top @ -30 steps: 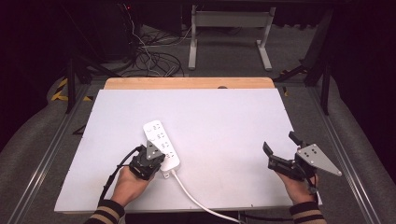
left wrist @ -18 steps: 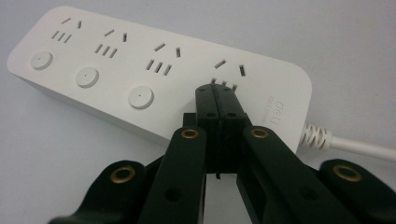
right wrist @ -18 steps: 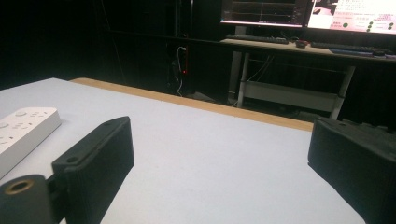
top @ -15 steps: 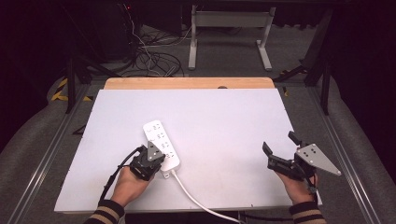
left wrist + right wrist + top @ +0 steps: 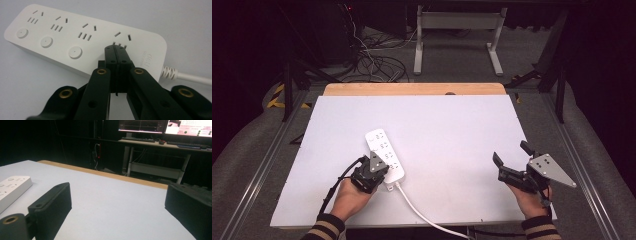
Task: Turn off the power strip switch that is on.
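Observation:
A white power strip (image 5: pixel 383 150) lies left of the middle of the white table (image 5: pixel 452 125), its white cable (image 5: pixel 422 214) running off the near edge. My left gripper (image 5: pixel 376 165) is shut, nothing between its jaws. Its joined tips (image 5: pixel 119 48) rest on the strip (image 5: pixel 75 37) by the socket nearest the cable (image 5: pixel 190 78). Three round buttons sit along the strip's near side. My right gripper (image 5: pixel 512 154) hovers open near the table's right front corner, far from the strip. In the right gripper view its jaws (image 5: pixel 120 205) stand wide apart, with the strip's end (image 5: pixel 12 187) at far left.
A wooden strip (image 5: pixel 412 89) borders the table's far edge. Beyond it, loose cables (image 5: pixel 372 62) lie on the floor beside a white desk frame (image 5: pixel 459 30). Lit monitors (image 5: pixel 175 125) stand on a desk at the back.

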Demonstrator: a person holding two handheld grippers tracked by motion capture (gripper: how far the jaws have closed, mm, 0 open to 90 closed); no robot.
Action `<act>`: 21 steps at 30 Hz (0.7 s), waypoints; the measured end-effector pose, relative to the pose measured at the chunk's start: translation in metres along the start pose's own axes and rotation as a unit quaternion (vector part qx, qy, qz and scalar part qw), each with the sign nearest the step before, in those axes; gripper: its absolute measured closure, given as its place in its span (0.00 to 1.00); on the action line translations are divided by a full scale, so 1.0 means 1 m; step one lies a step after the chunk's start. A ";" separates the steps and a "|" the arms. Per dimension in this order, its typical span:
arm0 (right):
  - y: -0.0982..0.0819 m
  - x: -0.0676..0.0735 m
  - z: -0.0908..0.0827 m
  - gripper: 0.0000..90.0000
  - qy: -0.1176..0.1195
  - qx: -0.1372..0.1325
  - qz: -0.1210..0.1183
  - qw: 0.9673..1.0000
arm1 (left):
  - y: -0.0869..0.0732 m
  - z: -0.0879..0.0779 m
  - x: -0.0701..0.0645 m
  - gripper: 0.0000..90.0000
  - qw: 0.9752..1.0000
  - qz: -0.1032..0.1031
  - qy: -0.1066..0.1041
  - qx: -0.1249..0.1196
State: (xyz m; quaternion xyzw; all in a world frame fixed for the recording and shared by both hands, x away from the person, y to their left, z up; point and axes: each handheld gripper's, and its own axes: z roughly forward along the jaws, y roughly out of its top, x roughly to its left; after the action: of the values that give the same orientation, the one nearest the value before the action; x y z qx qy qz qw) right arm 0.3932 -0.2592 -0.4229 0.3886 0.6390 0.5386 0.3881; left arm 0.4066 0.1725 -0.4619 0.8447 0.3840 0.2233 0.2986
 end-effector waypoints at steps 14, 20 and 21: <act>0.000 0.000 0.000 0.08 0.000 0.002 0.001 1.000 | 0.000 0.000 0.001 1.00 1.000 -0.016 -0.004 -0.002; 0.000 0.000 0.000 0.08 0.001 0.001 0.001 1.000 | 0.000 -0.002 0.000 1.00 1.000 -0.013 -0.003 -0.007; 0.000 0.000 0.000 0.08 0.001 0.001 0.001 1.000 | 0.000 -0.002 0.000 1.00 1.000 -0.013 -0.001 -0.007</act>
State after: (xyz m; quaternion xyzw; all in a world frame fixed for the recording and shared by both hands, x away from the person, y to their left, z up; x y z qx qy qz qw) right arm 0.3936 -0.2593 -0.4230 0.3892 0.6396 0.5389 0.3860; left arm 0.4053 0.1734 -0.4600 0.8374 0.3933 0.2216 0.3081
